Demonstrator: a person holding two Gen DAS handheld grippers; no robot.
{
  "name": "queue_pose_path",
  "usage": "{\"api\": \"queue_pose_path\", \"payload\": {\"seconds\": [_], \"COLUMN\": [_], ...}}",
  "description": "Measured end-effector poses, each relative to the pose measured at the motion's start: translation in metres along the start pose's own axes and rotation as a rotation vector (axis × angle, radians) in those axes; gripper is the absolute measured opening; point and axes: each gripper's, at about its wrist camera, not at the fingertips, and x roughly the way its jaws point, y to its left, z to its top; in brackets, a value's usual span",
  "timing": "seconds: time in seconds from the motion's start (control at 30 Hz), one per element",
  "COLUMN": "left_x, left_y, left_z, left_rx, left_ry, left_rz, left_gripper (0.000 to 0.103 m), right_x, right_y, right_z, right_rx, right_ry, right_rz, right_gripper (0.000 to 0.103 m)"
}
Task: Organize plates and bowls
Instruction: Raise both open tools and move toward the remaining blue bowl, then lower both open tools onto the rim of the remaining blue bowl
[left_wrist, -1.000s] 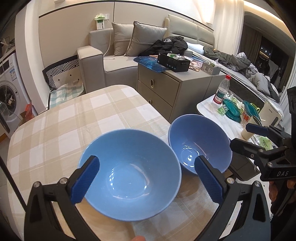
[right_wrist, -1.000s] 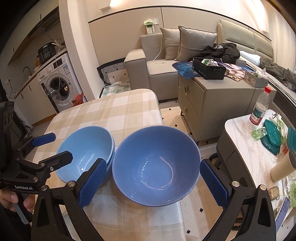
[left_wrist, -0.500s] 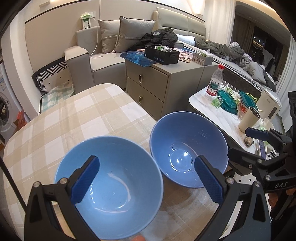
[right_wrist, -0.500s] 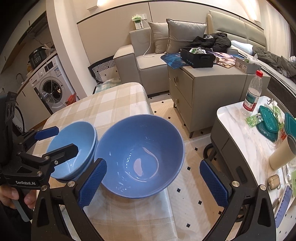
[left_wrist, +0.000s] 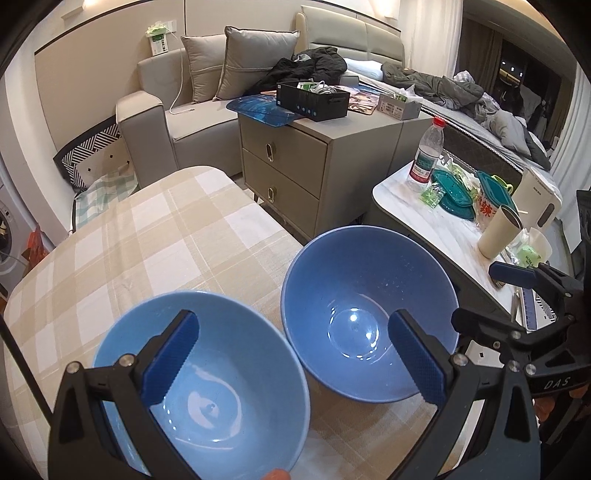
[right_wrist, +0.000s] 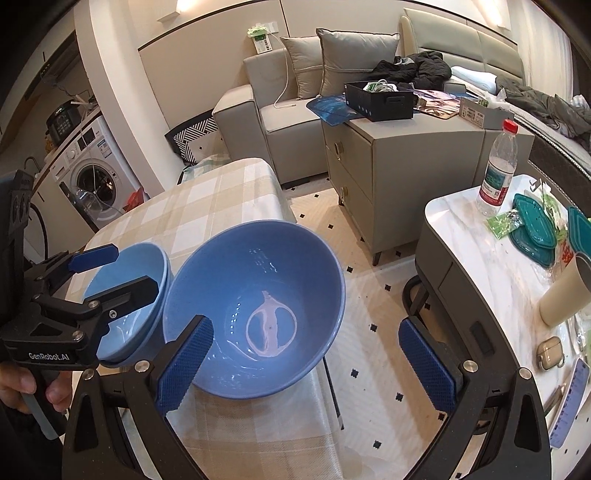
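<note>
The left gripper (left_wrist: 291, 356) has its blue-padded fingers (left_wrist: 170, 356) spread wide with nothing between them. The left finger hangs over the lighter bowl (left_wrist: 207, 384), and the right finger hangs over the near rim of the darker bowl (left_wrist: 365, 314). Whether the pads touch the bowls cannot be told from the left wrist view. The right wrist view shows this gripper from the side, one finger above the lighter bowl's rim and one inside it.

The right gripper (right_wrist: 306, 363) is also spread wide and grips nothing. Its left finger (right_wrist: 184, 365) sits at the near left rim of the darker bowl, and its right finger stands out over the floor (right_wrist: 369, 332), clear of the bowl.

The lighter bowl appears to be nested on another one, since a second rim shows beneath it in the right wrist view. The darker bowl stands upright just beside it, their rims close or touching, near the edge of the table (left_wrist: 155, 236), which is covered with a beige checked cloth.

Beyond the table stand a grey cabinet (left_wrist: 291, 166), a sofa (left_wrist: 192, 122) and a white side table (left_wrist: 436, 229) with a water bottle (left_wrist: 424, 155). A hand (right_wrist: 26, 387) holds the left gripper's handle.
</note>
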Motion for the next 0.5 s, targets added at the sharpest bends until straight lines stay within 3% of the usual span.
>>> {"api": "queue_pose_path", "payload": {"seconds": [0.5], "left_x": [0.033], "left_y": [-0.005], "left_z": [0.012], "left_rx": [0.007], "left_ry": [0.052], "left_rz": [-0.016], "left_gripper": [0.103], "right_x": [0.018], "right_y": [-0.001], "right_z": [-0.006], "right_rx": [-0.003], "right_ry": [0.038], "right_rz": [0.016], "right_gripper": [0.102]}}
